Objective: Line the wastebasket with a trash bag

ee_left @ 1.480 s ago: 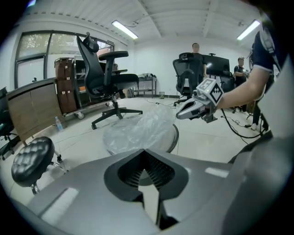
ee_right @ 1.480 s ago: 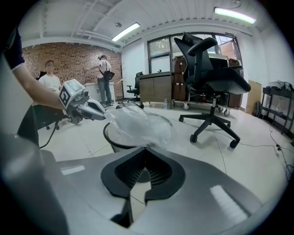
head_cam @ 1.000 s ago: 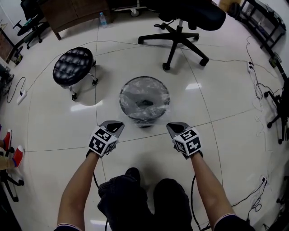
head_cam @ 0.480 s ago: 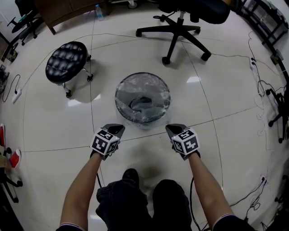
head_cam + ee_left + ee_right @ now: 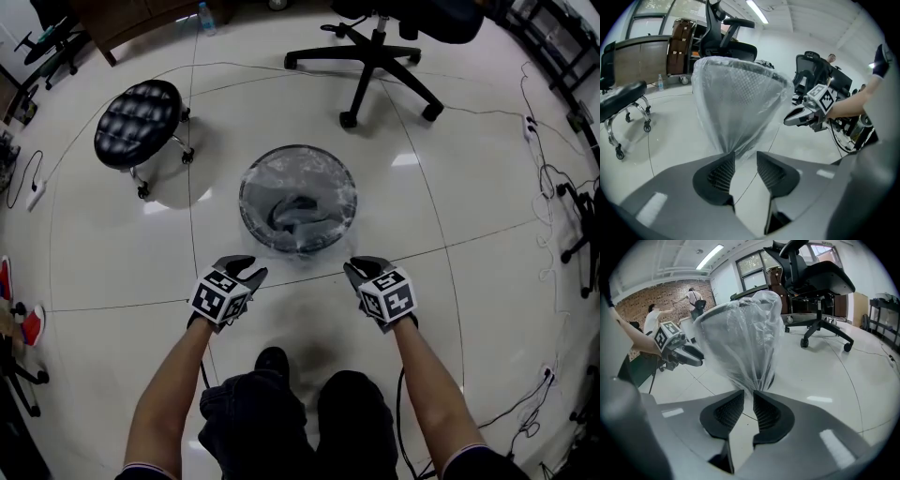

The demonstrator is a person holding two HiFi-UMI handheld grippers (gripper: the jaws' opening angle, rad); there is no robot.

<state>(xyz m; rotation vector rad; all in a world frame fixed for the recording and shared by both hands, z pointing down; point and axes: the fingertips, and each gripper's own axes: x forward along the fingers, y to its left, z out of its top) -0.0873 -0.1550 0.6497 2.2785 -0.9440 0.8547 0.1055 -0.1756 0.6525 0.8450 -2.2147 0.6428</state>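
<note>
A round wastebasket [image 5: 298,199] stands on the floor with a clear trash bag [image 5: 736,98] pulled over its rim; the film hangs down the outside. My left gripper [image 5: 246,269] is at the basket's near left, my right gripper [image 5: 356,266] at its near right, both low and just short of it. In the left gripper view the left gripper [image 5: 745,157] has its jaws opening, with the film's gathered tip at their ends and floor showing in the gap. The right gripper [image 5: 748,393] is also opening, more narrowly, with the bag [image 5: 745,333] drawn to a point at its tips.
A black padded stool [image 5: 137,112] on castors stands at the far left and a black office chair [image 5: 375,56] behind the basket. Cables [image 5: 548,187] trail along the right side. The person's legs and shoe [image 5: 277,361] are below the grippers. Other people stand in the background [image 5: 696,301].
Both grippers have sunk lower beside the basket. Their jaws, shut before, now stand apart, the left wider than the right.
</note>
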